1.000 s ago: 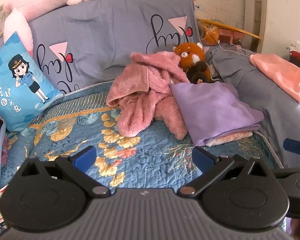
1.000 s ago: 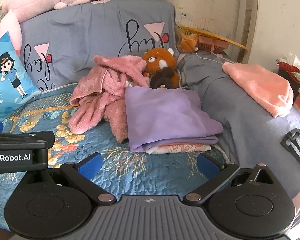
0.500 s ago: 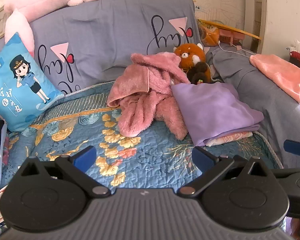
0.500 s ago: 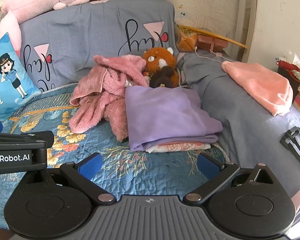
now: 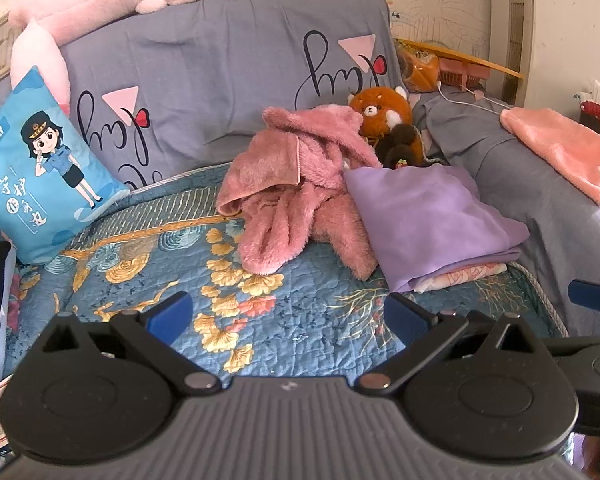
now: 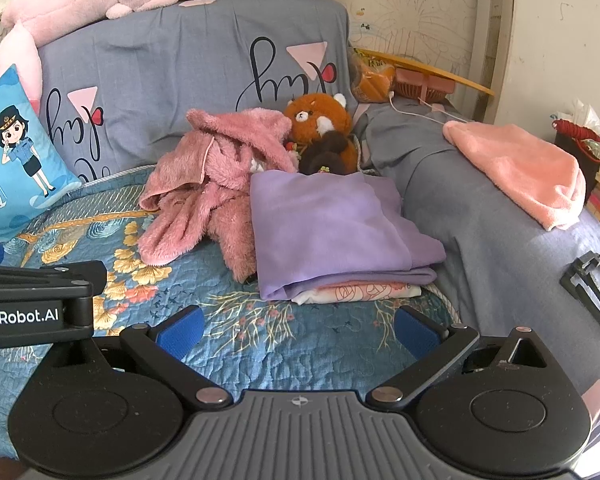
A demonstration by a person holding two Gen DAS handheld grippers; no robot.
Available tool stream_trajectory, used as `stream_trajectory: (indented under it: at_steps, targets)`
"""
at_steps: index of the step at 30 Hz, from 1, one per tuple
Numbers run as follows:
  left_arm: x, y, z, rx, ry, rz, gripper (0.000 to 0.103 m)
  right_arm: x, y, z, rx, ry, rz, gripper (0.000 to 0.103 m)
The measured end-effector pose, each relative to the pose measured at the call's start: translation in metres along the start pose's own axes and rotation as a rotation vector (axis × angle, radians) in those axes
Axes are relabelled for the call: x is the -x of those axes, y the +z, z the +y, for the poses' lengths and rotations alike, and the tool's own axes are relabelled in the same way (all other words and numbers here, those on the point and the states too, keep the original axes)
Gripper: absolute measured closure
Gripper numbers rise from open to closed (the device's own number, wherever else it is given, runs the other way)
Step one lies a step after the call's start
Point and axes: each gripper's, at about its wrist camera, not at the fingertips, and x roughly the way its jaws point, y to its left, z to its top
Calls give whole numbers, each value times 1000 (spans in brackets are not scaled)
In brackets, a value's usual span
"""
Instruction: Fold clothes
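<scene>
Pink fleece is what waits to be folded: the pink fleece garment [image 5: 300, 196] lies crumpled on the blue floral quilt [image 5: 260, 312] of the bed, ahead of both tools and touching the folded purple stack [image 5: 428, 220] on its right side. From the left hand-held gripper [image 5: 288, 316] the heap lies straight ahead and a little up the quilt; from the right hand-held gripper [image 6: 296, 332] it lies ahead and off to the left, with the purple stack directly in front instead. So the left one seems the better placed for a first grasp. The garment has no clean long axis as it lies, though two limbs trail down toward the tools. Both hand-held grippers are spread wide and hold nothing, hovering apart from the cloth. Readable writing: "enRobot.AI" on the left tool's side as seen from the right wrist, looping script on the grey sofa cover [image 6: 180, 80], and Chinese characters on the blue cartoon cushion [image 5: 40, 168], too small to make out.
</scene>
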Motion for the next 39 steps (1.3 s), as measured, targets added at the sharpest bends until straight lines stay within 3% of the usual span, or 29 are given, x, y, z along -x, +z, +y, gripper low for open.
stream_trajectory:
  at_steps: [39]
  targets:
    - [-5,-3,-1,-4,4,2,0,-3,0,11,21,7,22,0]
